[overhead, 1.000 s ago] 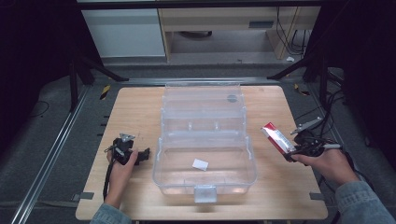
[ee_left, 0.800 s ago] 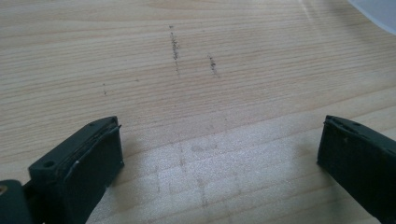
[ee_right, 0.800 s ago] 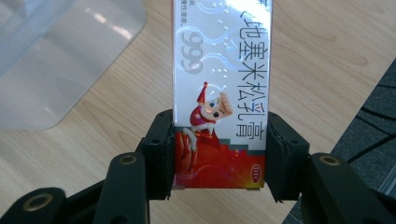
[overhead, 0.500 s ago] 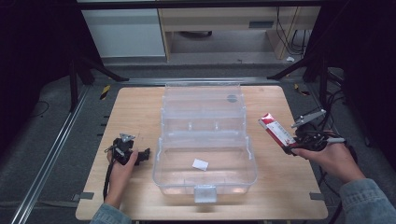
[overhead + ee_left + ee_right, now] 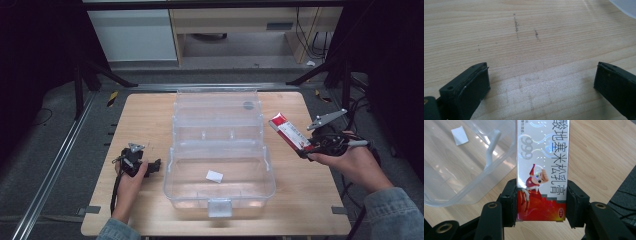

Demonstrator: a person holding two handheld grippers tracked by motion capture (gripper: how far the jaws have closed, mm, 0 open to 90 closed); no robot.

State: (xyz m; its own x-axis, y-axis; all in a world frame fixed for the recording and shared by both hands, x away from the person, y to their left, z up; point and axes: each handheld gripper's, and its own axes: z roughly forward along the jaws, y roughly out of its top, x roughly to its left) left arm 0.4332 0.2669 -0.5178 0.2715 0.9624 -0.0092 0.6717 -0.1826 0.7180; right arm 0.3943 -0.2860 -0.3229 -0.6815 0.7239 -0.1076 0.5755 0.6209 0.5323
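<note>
Box (image 5: 541, 170) is clamped in right gripper (image 5: 306, 148), lifted off the table since a second ago, bin (image 5: 218, 195) to its left; drop-in likely next. Left gripper (image 5: 541, 82) rests open, empty.

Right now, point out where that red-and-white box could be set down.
Bare wood lies between the clear bin and the table's right edge, below the right gripper that grips the box. The bin floor is free except for a paper slip. The strip beside the left gripper is tighter.
</note>
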